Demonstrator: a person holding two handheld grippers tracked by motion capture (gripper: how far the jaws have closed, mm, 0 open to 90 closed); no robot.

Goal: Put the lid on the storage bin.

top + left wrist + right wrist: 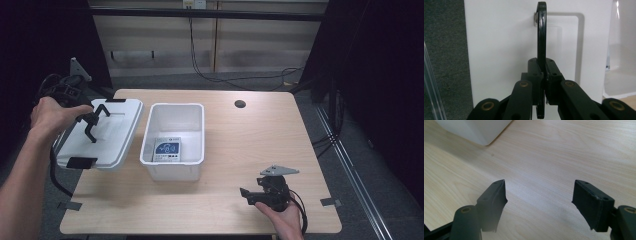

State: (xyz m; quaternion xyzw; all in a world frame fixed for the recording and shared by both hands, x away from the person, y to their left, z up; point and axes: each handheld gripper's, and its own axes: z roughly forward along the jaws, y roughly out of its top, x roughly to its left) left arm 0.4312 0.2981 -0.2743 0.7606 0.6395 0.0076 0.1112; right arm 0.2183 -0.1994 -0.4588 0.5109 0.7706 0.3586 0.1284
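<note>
A white box lid [112,137] hangs tilted over the table's left edge, beside an open white bin [150,135]. My left gripper [92,122] is shut on the lid's black handle [100,112]. In the left gripper view the jaws [543,72] pinch the thin handle [541,37] in front of the lid's white top [499,50]. A blue-and-white card [167,150] lies flat in the bin. My right gripper [252,194] rests near the table's front right, open with nothing between its jaws [539,197], above bare wood.
The wooden table [250,145] has a round cable hole [240,104] at the back. Grey tape marks [330,202] sit near the front corners. A corner of the bin [474,130] appears at the top left of the right gripper view. Cables run along the floor behind.
</note>
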